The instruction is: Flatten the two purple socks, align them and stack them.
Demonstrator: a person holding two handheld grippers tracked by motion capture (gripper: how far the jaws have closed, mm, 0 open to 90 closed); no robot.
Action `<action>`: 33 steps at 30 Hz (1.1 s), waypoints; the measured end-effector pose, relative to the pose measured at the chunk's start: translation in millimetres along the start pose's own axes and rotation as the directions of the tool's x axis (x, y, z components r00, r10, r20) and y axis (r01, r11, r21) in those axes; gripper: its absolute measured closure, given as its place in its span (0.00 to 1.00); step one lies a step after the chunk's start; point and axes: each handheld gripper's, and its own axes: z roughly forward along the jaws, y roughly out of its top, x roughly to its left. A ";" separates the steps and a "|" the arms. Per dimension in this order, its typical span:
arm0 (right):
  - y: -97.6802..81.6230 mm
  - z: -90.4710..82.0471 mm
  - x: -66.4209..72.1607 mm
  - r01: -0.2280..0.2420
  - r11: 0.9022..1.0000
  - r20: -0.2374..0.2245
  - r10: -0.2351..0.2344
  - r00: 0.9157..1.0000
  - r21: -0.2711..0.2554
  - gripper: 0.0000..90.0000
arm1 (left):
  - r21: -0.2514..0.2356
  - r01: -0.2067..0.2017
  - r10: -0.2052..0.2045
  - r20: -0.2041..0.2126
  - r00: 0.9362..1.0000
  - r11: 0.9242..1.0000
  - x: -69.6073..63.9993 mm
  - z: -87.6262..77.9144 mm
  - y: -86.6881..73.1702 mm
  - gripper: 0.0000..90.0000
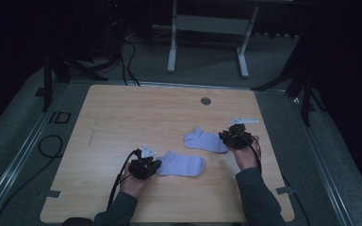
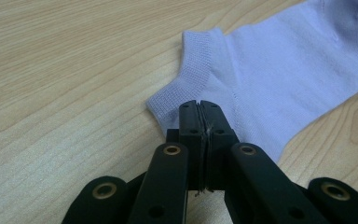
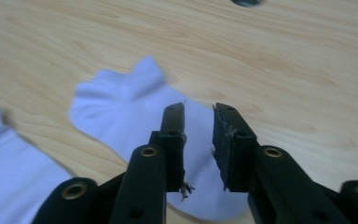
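Observation:
Two pale lilac ankle socks lie flat on the wooden table [image 1: 136, 113]. The nearer sock [image 1: 181, 164] [image 2: 270, 79] has its cuff toward my left gripper [image 1: 158, 165] [image 2: 199, 105], whose jaws are shut with the cuff's edge pinched between them. The farther sock [image 1: 205, 140] [image 3: 121, 107] lies to the right. My right gripper [image 1: 224, 137] [image 3: 199, 109] sits over its right end, jaws a little apart, with the pads off the cloth. In the right gripper view the nearer sock [image 3: 9, 168] shows at the lower left.
A round grey grommet [image 1: 205, 100] [image 3: 247, 2] sits in the table near its far edge. Beyond the table stands a white desk frame [image 1: 207, 37]. Black cables [image 1: 49, 146] lie on the floor at the left.

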 end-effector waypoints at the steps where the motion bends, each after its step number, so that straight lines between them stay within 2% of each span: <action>1: 3.1 3.1 4.4 0.020 1.000 -0.021 -0.020 1.000 0.009 0.78 | 0.000 -0.001 0.001 0.000 1.000 1.000 0.0 0.0 0.0 0.98; 3: 6.9 10.3 11.7 0.075 0.997 -0.043 -0.074 0.996 0.024 0.76 | 0.001 -0.002 0.002 0.000 1.000 1.000 -0.1 -0.1 0.0 0.98; 5: 9.5 19.0 18.6 0.111 0.993 -0.058 -0.108 0.992 0.048 0.71 | 0.000 -0.002 0.002 0.001 1.000 1.000 -0.3 0.0 0.0 0.97; 12: 10.7 46.1 34.0 0.151 0.985 -0.087 -0.143 0.986 0.086 0.65 | -0.001 0.000 0.000 0.003 1.000 1.000 -0.3 0.1 0.0 0.97; 18: 15.8 64.9 40.7 0.217 0.971 -0.132 -0.203 0.970 0.102 0.61 | 0.000 0.000 0.000 0.004 1.000 1.000 -0.3 0.0 0.0 0.96; 19: 15.8 64.9 40.7 0.217 0.971 -0.132 -0.203 0.970 0.102 0.61 | 0.000 0.000 0.000 0.004 1.000 1.000 -0.3 0.0 0.0 0.96; 20: 17.2 72.9 41.9 0.236 0.966 -0.152 -0.218 0.964 0.110 0.58 | 0.000 0.000 0.000 0.005 1.000 1.000 -0.2 0.0 0.1 0.96; 21: 17.2 72.9 41.9 0.236 0.966 -0.152 -0.218 0.964 0.110 0.58 | 0.000 0.000 0.000 0.005 1.000 1.000 -0.2 0.0 0.1 0.96; 22: 17.4 81.1 43.6 0.247 0.960 -0.166 -0.225 0.960 0.129 0.56 | 0.001 0.000 0.000 0.006 1.000 1.000 -0.2 -0.1 0.1 0.96; 23: 17.4 81.1 43.6 0.247 0.960 -0.166 -0.225 0.960 0.129 0.56 | 0.001 0.000 0.000 0.006 1.000 1.000 -0.2 -0.1 0.1 0.96; 24: 16.8 87.8 44.3 0.255 0.954 -0.164 -0.230 0.959 0.155 0.54 | 0.001 0.000 0.000 0.006 1.000 1.000 -0.3 -0.1 0.1 0.96; 25: 16.8 87.8 44.3 0.255 0.954 -0.164 -0.230 0.959 0.155 0.54 | 0.001 0.000 0.000 0.006 1.000 1.000 -0.3 -0.1 0.1 0.95; 26: 15.9 92.7 42.2 0.223 0.961 -0.164 -0.197 0.967 0.163 0.54 | 0.001 0.000 0.000 0.005 1.000 1.000 -0.6 -0.2 0.1 0.95; 28: 16.1 92.7 41.9 0.211 0.963 -0.160 -0.185 0.970 0.166 0.55 | 0.001 0.000 0.000 0.004 1.000 1.000 -0.8 -0.2 0.0 0.95; 31: 16.1 92.5 44.0 0.218 0.961 -0.143 -0.195 0.970 0.172 0.55 | 0.002 0.002 -0.002 0.001 1.000 1.000 -1.6 -0.4 -0.1 0.95; 33: 16.2 92.5 44.0 0.210 0.962 -0.135 -0.188 0.973 0.172 0.59 | 0.004 0.000 0.000 -0.002 1.000 1.000 -2.3 -0.9 -0.4 0.95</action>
